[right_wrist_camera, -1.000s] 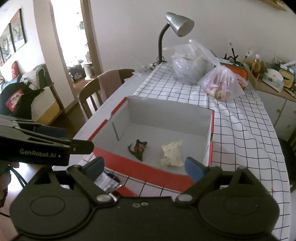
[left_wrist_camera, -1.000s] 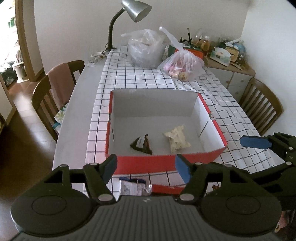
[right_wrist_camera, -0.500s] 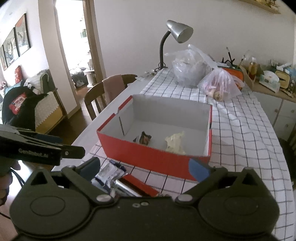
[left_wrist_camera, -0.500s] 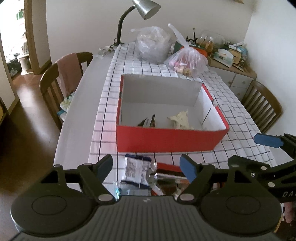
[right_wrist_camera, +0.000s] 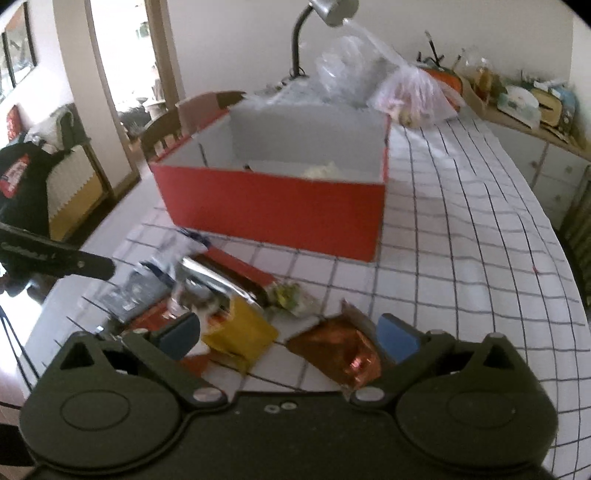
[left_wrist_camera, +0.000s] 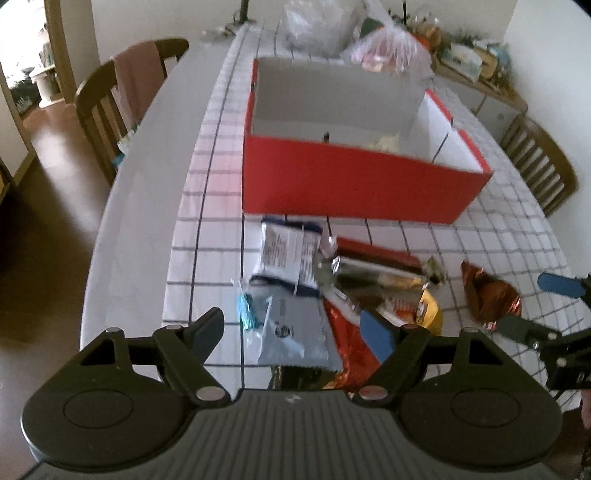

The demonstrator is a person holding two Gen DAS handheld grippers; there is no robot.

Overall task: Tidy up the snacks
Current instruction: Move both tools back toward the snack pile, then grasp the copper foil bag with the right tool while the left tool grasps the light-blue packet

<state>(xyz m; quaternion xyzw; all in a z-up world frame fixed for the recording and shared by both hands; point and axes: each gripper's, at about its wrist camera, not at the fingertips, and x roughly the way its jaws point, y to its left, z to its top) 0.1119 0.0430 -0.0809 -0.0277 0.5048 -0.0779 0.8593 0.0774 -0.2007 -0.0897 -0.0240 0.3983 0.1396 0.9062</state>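
On the bench [left_wrist_camera: 140, 206] in front of you, the open box [left_wrist_camera: 354, 184] sits mid-cloth, with two snacks inside it near the front wall. The loose packets [left_wrist_camera: 295, 258] lie in a heap on your side of the box, just before that wall. One foil packet [right_wrist_camera: 340, 350] lies apart, to the right of the heap. Behind the box stand two plastic bags [right_wrist_camera: 410, 92], and a lamp [right_wrist_camera: 325, 14] behind those. A chair [left_wrist_camera: 122, 96] stands at the bench's left edge.

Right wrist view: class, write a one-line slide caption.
Open right claw above a copper foil packet and yellow packet, in front of the red box.
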